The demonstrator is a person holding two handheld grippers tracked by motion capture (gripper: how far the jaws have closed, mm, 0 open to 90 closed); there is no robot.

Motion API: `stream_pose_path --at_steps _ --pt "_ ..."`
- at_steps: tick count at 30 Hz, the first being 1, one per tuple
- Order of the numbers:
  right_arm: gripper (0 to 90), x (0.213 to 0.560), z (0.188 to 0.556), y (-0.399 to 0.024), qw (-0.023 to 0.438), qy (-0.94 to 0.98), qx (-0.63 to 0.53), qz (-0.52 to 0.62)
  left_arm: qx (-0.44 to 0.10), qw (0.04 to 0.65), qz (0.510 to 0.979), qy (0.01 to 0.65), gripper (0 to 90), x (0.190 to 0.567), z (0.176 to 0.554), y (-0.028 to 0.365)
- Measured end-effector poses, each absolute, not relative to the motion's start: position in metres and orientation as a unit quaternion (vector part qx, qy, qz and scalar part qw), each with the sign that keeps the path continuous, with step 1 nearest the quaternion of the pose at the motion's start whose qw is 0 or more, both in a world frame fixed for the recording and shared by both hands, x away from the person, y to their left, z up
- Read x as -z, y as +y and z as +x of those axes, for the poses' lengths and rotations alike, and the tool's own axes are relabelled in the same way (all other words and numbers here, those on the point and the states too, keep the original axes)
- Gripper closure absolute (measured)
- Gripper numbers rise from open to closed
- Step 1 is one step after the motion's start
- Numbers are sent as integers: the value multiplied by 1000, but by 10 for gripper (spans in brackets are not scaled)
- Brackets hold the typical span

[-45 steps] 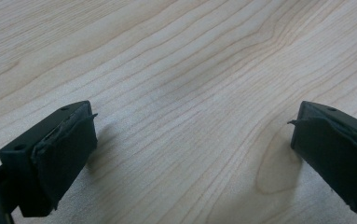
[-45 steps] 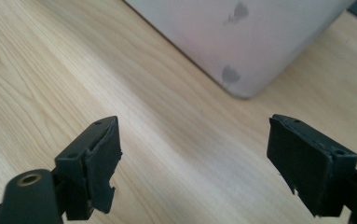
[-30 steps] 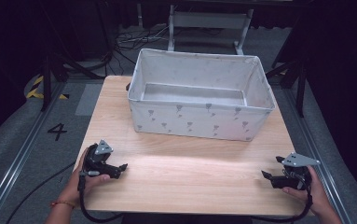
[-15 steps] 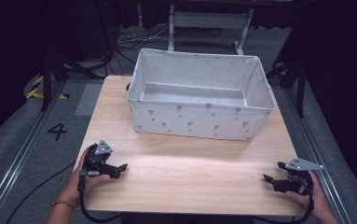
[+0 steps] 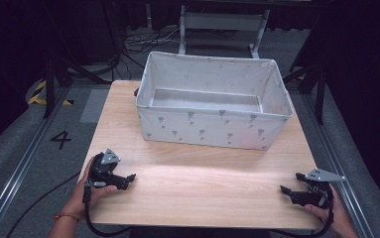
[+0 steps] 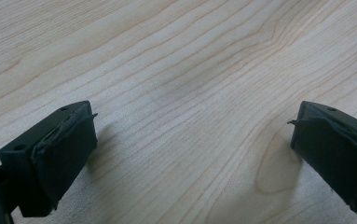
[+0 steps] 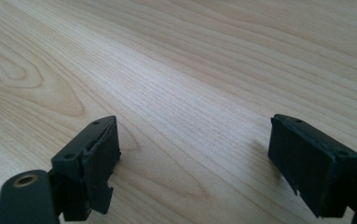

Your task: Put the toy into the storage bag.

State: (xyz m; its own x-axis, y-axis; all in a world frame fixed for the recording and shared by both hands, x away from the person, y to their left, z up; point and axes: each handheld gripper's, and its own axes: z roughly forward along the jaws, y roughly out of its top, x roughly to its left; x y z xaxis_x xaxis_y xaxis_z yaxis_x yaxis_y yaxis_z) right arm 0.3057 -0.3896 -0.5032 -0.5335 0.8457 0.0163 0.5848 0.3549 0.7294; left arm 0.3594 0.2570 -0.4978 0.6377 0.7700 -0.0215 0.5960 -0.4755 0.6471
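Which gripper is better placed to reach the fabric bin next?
Left, marginally. The left gripper lies nearer the fabric bin than the right gripper, which sits at the table's near corner. Both are open and empty.

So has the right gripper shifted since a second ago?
Yes. The right gripper has slid slightly toward the table's near edge, away from the fabric bin.

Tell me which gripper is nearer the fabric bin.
Left. The left gripper sits below the fabric bin's front left corner; the right gripper lies farther off, beyond its front right corner, near the table edge.
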Motion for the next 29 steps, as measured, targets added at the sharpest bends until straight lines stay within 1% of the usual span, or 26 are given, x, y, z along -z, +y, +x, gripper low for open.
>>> stream_pose_path --at_steps 29 --pt "151 503 306 -389 187 799 -349 451 -138 315 846 407 1 498 359 257"
